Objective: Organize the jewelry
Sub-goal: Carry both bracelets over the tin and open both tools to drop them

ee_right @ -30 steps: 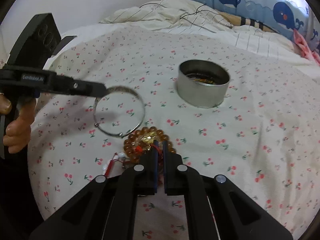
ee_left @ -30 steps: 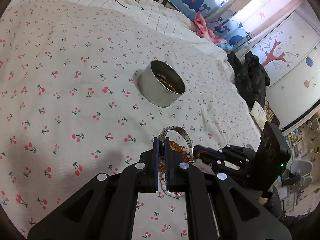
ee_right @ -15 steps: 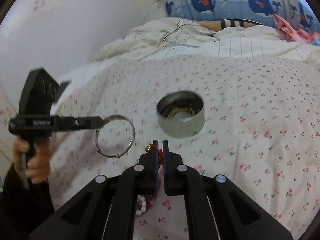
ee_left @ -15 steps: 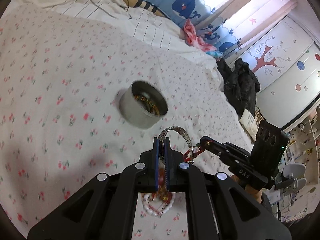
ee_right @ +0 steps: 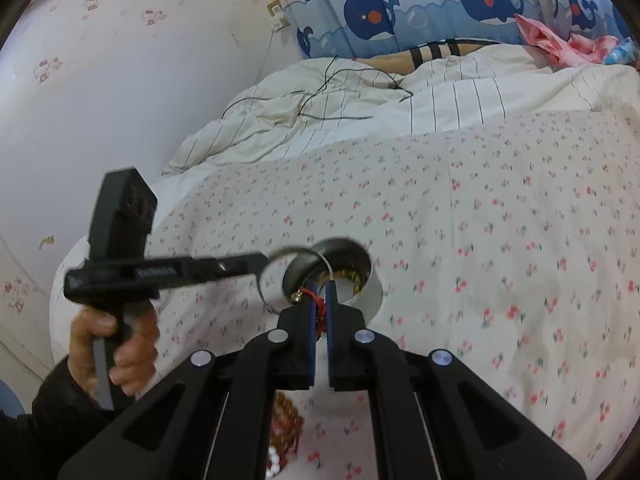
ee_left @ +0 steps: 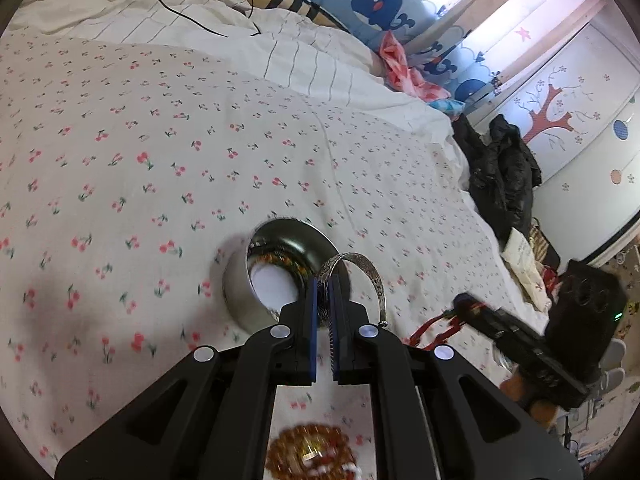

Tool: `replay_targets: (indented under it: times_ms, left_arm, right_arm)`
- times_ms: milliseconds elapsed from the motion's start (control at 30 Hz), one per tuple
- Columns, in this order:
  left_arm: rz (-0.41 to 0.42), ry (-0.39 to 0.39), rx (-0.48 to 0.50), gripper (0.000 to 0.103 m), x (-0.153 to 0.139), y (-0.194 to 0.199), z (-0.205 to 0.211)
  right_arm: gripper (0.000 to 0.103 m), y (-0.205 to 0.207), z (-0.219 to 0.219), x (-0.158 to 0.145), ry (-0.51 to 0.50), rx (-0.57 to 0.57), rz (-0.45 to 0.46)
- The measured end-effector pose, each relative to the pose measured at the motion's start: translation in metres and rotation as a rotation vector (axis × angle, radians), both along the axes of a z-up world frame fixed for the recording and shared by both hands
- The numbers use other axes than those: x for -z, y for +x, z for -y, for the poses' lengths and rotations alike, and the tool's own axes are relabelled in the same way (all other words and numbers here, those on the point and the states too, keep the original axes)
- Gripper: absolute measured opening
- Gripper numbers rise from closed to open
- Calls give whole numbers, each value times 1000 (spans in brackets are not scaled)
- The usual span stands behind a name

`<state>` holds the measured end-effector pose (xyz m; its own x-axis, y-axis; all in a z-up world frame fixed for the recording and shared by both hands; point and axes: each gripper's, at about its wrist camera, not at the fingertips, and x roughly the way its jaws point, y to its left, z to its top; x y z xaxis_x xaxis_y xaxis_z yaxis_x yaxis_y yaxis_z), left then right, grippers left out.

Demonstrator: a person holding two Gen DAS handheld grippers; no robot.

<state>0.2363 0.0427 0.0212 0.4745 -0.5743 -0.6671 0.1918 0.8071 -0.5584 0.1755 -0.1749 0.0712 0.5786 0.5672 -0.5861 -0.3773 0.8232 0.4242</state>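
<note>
- Left wrist view: the left gripper (ee_left: 325, 292) has its fingers (ee_left: 312, 300) pressed together on the rim of a silver bangle (ee_left: 362, 276), which stands up from the fingertips and arches to the right.
- Just past the fingertips sits a round metal tin (ee_left: 256, 280) on the cherry-print bedsheet (ee_left: 160, 152); the bangle overlaps the tin's near right rim in this view, and coiled beads show inside the tin.
- Right of the tin, the right gripper (ee_left: 464, 304) reaches in with a red cord (ee_left: 430, 326) trailing from its tip.
- Nearer than the tin, at the bottom edge, lies a blurred amber bead bracelet (ee_left: 308, 456) on the sheet.
- Right wrist view: the right gripper (ee_right: 320, 296) has its fingers (ee_right: 331, 300) clamped on the red cord (ee_right: 318, 308), with a small gold bell (ee_right: 297, 298) at the left fingertip.
- The tin (ee_right: 360, 280) lies just beyond the fingertips; the left gripper (ee_right: 260, 265), held by a hand (ee_right: 116, 356), carries the bangle (ee_right: 276, 276) at the tin's left rim.
- Below the tin, amber beads (ee_right: 286, 424) and white beads (ee_right: 274, 464) show between the gripper's arms.
</note>
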Motion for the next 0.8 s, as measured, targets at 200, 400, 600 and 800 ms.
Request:
replay_targets:
  times_ms: [200,400,600,800]
  left_arm:
    - [-11,35,-5,4,14,19,8]
    - [-8,154,-19,4,23,23,18]
    - [26,281,-60,5,17,21,18]
    - [77,365,-105,5,-2,9,11]
  right_arm:
    - [5,31,-9,1,-11,-5,-3]
    - [5,50,-21,14,-24,-20,-31]
    - [5,61,-37,24,-45,-39,-50]
    - [5,67,-51,36,-67,-53,-69]
